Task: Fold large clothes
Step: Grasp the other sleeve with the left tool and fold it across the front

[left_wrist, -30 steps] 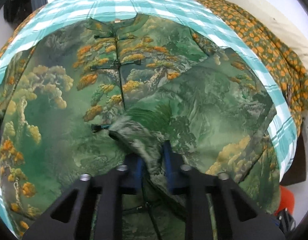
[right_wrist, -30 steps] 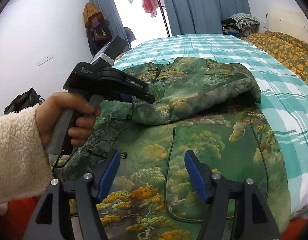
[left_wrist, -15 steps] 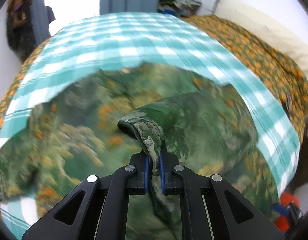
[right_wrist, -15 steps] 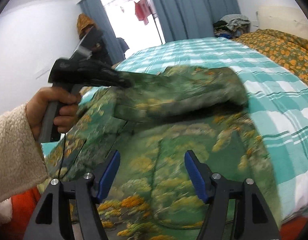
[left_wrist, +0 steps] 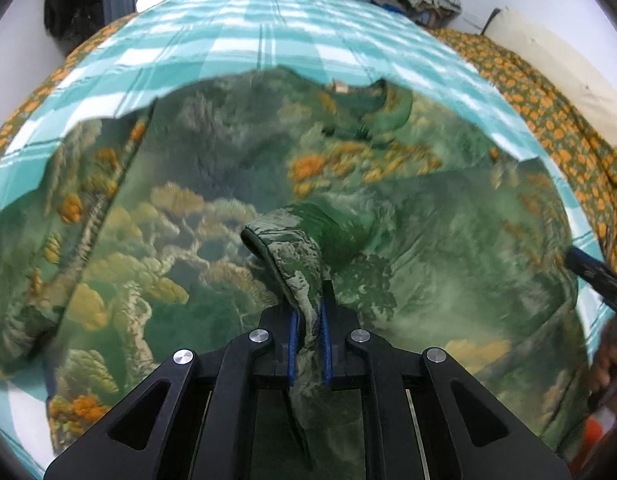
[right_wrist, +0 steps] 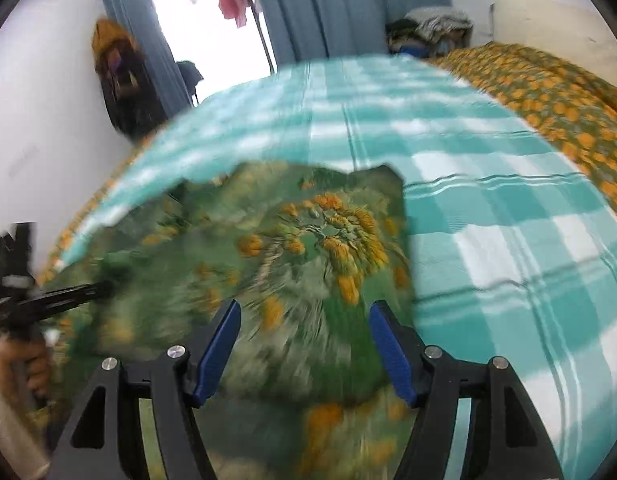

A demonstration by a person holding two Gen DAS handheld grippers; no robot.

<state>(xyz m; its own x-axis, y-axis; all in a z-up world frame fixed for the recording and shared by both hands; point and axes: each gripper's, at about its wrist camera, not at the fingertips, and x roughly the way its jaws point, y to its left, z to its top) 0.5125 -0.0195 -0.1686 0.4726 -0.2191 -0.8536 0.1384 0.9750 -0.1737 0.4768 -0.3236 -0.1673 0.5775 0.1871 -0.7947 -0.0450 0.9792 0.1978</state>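
Note:
A large green jacket (left_wrist: 212, 216) printed with trees and orange foliage lies spread on a teal checked bedspread (left_wrist: 268, 28). My left gripper (left_wrist: 307, 312) is shut on the sleeve cuff (left_wrist: 296, 256) and holds it lifted over the jacket's front. In the right wrist view the jacket (right_wrist: 308, 248) is blurred by motion. My right gripper (right_wrist: 304, 344) is open and empty, hovering just above the jacket's right part. The left gripper (right_wrist: 104, 289) shows at the left edge of that view.
An orange-flowered duvet (right_wrist: 548, 92) covers the bed's right side. Blue curtains (right_wrist: 348, 8) and a bright doorway (right_wrist: 204, 36) stand beyond the bed. A pile of clothes (right_wrist: 432, 28) sits at the far end. Dark bags (right_wrist: 120, 80) hang on the left wall.
My left gripper shut on the sleeve cuff, lifted it and carried it left across the jacket. My right gripper stayed open and moved forward over the jacket.

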